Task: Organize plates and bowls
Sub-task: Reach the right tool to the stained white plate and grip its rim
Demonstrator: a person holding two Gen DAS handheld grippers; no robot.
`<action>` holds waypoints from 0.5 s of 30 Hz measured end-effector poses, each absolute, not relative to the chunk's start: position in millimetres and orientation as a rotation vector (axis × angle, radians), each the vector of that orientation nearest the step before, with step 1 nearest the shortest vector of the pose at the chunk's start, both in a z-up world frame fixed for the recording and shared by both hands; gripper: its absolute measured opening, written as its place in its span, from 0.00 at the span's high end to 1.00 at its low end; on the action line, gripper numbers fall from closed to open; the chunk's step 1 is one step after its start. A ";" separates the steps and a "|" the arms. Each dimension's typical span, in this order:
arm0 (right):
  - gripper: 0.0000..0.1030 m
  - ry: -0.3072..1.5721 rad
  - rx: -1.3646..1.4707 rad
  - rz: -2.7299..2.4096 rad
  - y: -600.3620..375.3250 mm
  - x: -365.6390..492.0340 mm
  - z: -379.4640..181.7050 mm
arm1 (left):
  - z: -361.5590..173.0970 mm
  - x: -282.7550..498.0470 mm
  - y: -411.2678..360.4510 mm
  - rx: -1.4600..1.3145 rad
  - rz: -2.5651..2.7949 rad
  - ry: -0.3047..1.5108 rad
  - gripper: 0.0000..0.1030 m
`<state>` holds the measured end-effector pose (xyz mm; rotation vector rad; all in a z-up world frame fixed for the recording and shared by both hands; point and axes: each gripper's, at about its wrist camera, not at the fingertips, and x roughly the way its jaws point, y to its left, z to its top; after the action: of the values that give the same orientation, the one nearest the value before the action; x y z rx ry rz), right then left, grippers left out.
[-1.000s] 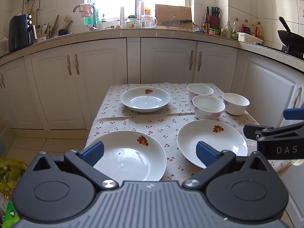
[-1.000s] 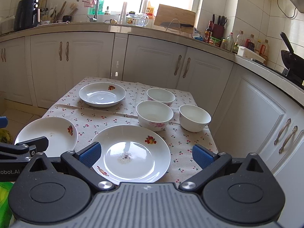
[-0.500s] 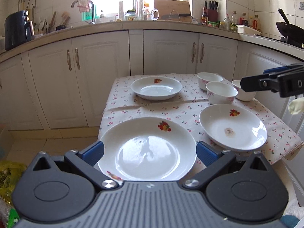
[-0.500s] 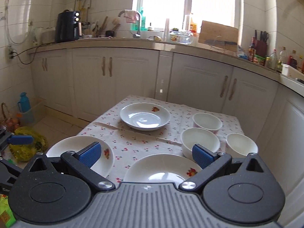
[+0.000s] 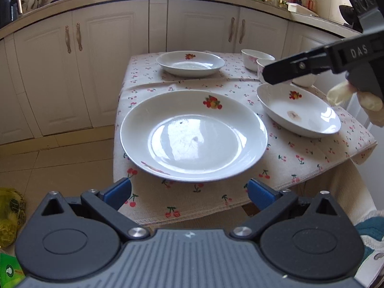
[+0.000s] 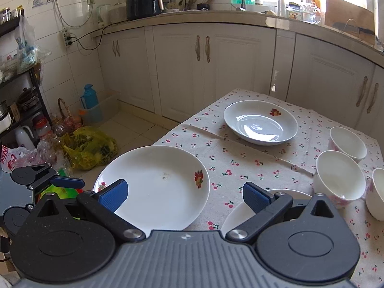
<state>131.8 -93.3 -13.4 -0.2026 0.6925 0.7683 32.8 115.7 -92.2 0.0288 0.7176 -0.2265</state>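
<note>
Cherry-print tablecloth [image 5: 312,158] (plates on it); right claw [image 5: 266,74] reads "DAS".

On the table [image 5: 312,168], a near plate [image 5: 192,136] lies at the front left edge. A second plate [image 5: 300,110] lies to its right, apart from it. A far plate [image 5: 190,63] sits behind the near one. Three bowls [image 6: 339,177] cluster behind the second plate, right of the far plate. Cabinets [image 5: 115,67] stand behind the table.
</note>
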 end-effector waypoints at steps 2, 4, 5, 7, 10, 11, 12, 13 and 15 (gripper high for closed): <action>0.00 0.707 -0.208 0.794 -88.5 141.6 -17.9 | -96.7 35.8 117.6 0.036 -0.246 0.723 0.01; 0.00 0.724 -0.219 0.811 -83.0 151.1 -22.4 | -98.8 39.8 119.3 0.051 -0.262 0.723 0.01; 0.00 0.732 -0.225 0.822 -79.8 157.1 -25.2 | -99.8 41.6 120.2 0.056 -0.266 0.723 0.01; 0.01 0.750 -0.230 0.836 -75.5 166.3 -29.7 | -101.9 46.9 122.8 0.069 -0.279 0.731 0.01; 0.02 0.785 -0.221 0.856 -69.8 180.9 -36.5 | -104.5 51.3 123.5 0.091 -0.299 0.734 0.01; 0.03 0.794 -0.221 0.856 -68.4 185.5 -38.4 | -105.3 52.6 123.5 0.100 -0.306 0.735 0.01; 0.04 0.804 -0.219 0.858 -66.7 190.3 -40.6 | -105.8 53.7 123.6 0.106 -0.314 0.736 0.01; 0.05 0.819 -0.214 0.863 -65.0 196.1 -43.6 | -105.9 54.8 124.1 0.108 -0.323 0.736 0.01; 0.08 0.852 -0.200 0.874 -62.0 206.2 -48.4 | -106.6 57.5 125.7 0.109 -0.335 0.742 0.01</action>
<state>206.2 -62.0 -48.4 -0.2004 0.8519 0.8739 57.5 125.7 -106.6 0.1088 0.7418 -0.3352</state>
